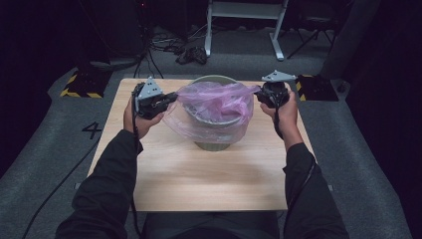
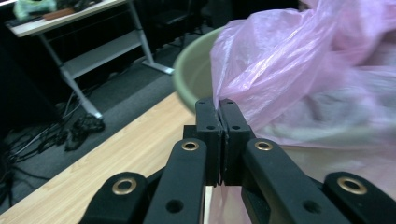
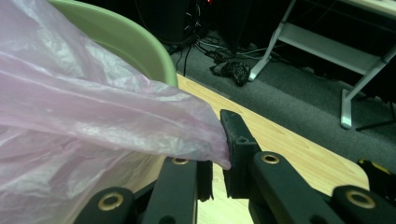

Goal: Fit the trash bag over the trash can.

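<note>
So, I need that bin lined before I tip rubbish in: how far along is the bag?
Done: the thin pink plastic bag sits in the round pale green bin on the light wooden table. In hand: the left tongs and right tongs are each shut on an edge of the bag, stretching it apart. Left: part of the bin's far rim is bare, so the bag isn't yet folded over all round.
</note>
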The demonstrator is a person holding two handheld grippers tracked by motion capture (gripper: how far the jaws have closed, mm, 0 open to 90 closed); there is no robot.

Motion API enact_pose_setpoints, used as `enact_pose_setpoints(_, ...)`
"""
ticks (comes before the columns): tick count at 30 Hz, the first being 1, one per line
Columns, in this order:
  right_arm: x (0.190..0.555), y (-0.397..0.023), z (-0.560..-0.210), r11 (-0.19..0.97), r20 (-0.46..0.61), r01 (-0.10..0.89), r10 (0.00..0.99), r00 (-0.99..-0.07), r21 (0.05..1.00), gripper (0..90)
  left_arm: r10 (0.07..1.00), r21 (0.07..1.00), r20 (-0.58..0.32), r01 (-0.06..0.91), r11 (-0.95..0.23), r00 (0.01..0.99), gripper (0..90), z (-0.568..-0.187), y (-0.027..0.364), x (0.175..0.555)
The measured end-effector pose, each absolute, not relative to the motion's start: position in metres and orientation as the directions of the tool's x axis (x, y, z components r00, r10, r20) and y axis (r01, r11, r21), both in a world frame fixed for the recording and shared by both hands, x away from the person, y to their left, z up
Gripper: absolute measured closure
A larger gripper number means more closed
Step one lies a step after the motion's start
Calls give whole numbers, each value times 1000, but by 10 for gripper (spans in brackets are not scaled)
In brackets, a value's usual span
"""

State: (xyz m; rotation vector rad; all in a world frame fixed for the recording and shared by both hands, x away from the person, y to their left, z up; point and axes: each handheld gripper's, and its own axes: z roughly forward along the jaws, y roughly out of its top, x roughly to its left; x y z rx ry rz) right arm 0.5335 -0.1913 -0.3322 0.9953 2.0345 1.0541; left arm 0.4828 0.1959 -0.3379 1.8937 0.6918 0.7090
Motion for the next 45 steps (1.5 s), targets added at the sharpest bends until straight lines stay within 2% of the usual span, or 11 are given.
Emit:
enact_pose_setpoints(4, 547, -189, -339, 406, -199, 363, 849, -489, 839, 838, 757, 925, 138, 190, -329, 638, 891, -345, 197, 506)
enact_pose_setpoints(10, 564, -186, -353, 384, -147, 405, 850, -506, 829, 839, 764, 922, 39, 271, -276, 645, 891, -362, 191, 540)
enact_pose_setpoints(16, 570, -183, -367, 376, -83, 425, 821, -565, 823, 870, 726, 907, -30, 324, -269, 687, 894, -377, 182, 554)
enact_pose_setpoints(22, 566, -192, -373, 352, -17, 393, 764, -646, 849, 898, 652, 898, -100, 350, -266, 752, 898, -382, 182, 556)
enact_pose_setpoints(26, 555, -201, -376, 350, 11, 360, 704, -710, 865, 900, 625, 902, -95, 333, -276, 775, 899, -384, 178, 547)
enact_pose_setpoints(33, 523, -210, -373, 420, -57, 298, 653, -755, 857, 900, 540, 902, -48, 268, -337, 840, 898, -383, 179, 513)
enact_pose_setpoints(37, 507, -212, -370, 438, -87, 281, 653, -753, 854, 899, 567, 902, 3, 243, -357, 824, 896, -379, 181, 500)
enact_pose_setpoints(40, 500, -212, -367, 444, -123, 293, 700, -704, 847, 816, 599, 905, 23, 238, -353, 801, 777, -375, 185, 497)
enact_pose_setpoints(42, 497, -216, -363, 437, -146, 291, 729, -669, 851, 708, 653, 902, 43, 252, -352, 756, 634, -372, 188, 495)
enact_pose_setpoints(44, 492, -224, -360, 427, -141, 286, 731, -668, 858, 687, 666, 905, 37, 258, -338, 745, 583, -370, 192, 493)
enact_pose_setpoints(45, 490, -228, -359, 432, -155, 279, 735, -661, 858, 652, 680, 905, 37, 265, -334, 733, 522, -369, 195, 492)
